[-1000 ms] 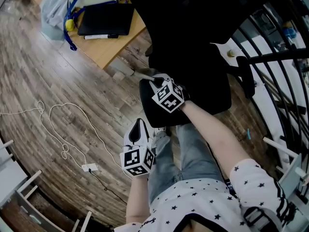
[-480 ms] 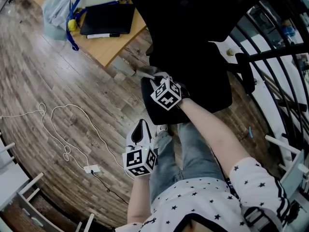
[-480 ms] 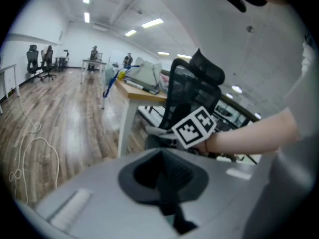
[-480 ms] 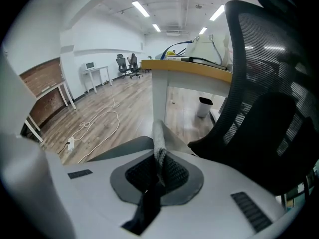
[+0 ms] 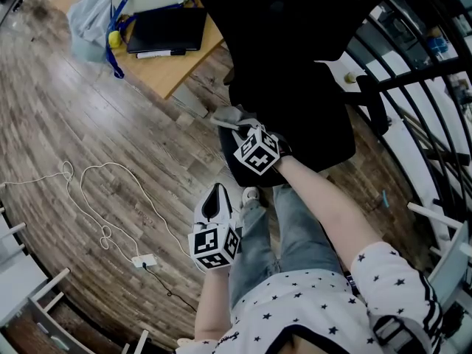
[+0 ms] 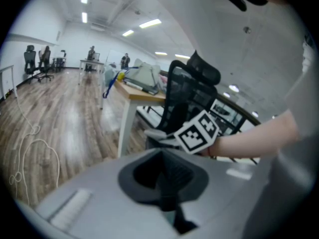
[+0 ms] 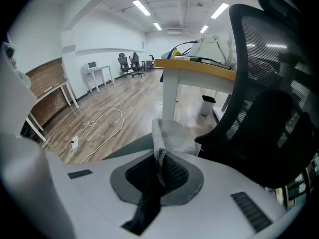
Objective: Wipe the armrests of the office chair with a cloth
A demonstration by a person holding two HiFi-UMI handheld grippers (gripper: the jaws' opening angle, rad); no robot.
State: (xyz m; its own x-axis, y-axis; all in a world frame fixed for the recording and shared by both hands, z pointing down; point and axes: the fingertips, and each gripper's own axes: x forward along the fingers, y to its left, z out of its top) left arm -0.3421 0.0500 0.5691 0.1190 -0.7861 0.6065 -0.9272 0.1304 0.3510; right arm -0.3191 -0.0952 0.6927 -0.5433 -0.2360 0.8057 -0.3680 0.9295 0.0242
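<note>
A black office chair (image 5: 295, 65) fills the top middle of the head view. My right gripper (image 5: 240, 129) is shut on a grey cloth (image 5: 229, 115) and rests over the chair's left armrest (image 5: 234, 169). In the right gripper view the cloth (image 7: 170, 136) is pinched between the jaws of the right gripper (image 7: 160, 159) and bunches up beside the mesh backrest (image 7: 269, 88). My left gripper (image 5: 215, 194) hangs lower, beside the person's leg, shut with nothing in it. From the left gripper (image 6: 167, 172) I see the chair (image 6: 182, 96) and the right gripper's marker cube (image 6: 199, 131).
A wooden desk (image 5: 173, 68) with a black tablet (image 5: 166, 29) and a bag (image 5: 92, 21) stands at the top left. A white cable (image 5: 110, 198) and a plug (image 5: 144, 260) lie on the wood floor. A black railing (image 5: 428, 87) runs along the right, by the other armrest (image 5: 372, 109).
The right gripper with the cloth has slid a little along the armrest towards the person. The left gripper has barely moved.
</note>
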